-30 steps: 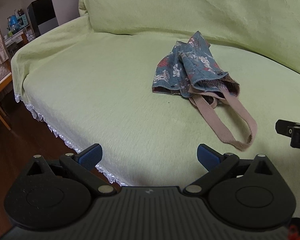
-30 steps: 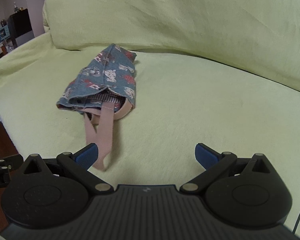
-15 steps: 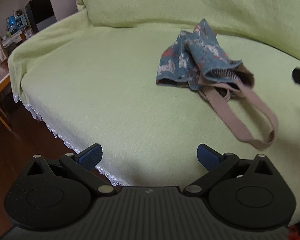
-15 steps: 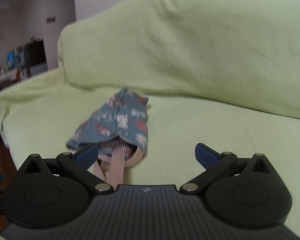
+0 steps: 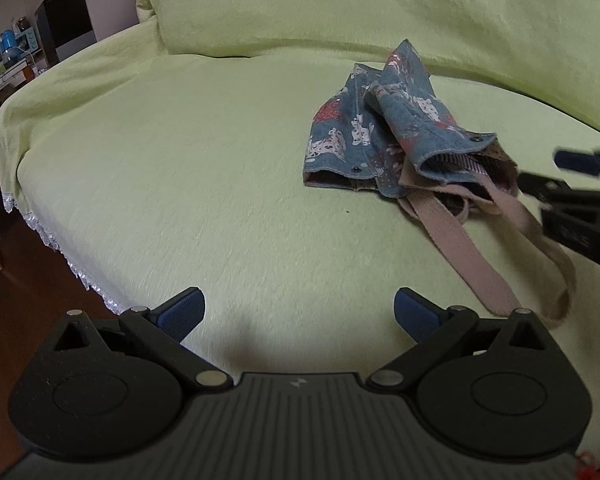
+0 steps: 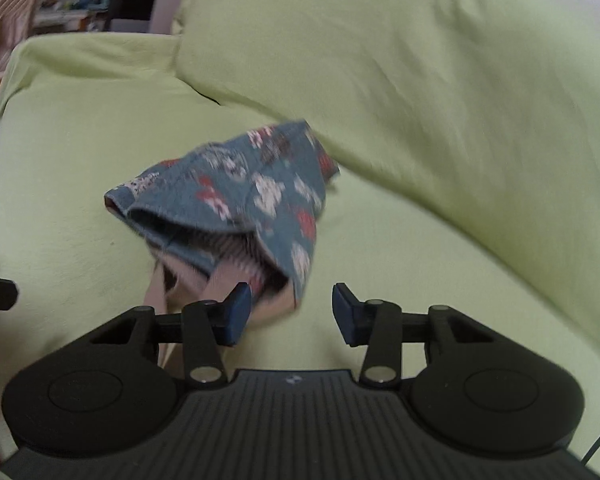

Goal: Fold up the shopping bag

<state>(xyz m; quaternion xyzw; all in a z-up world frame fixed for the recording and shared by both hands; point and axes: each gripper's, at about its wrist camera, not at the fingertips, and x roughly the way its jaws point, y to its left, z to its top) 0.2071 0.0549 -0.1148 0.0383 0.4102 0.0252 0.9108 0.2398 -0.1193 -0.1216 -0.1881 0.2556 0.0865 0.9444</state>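
Two grippers near bag [image 5: 384, 132], none holding yet. Bag sits crumpled on green couch cover [image 5: 180, 168], mouth facing grippers, straps [image 5: 480, 264] trailing toward front. Left gripper [image 5: 298, 314] wide open, nothing between jaws. Right gripper [image 6: 292, 312] closing, close to bag mouth, nothing clearly pinched. Step looks like first grab. Next: catch bag rim, pull flat. Couch back close behind bag; lots of bare seat on left; front edge near.
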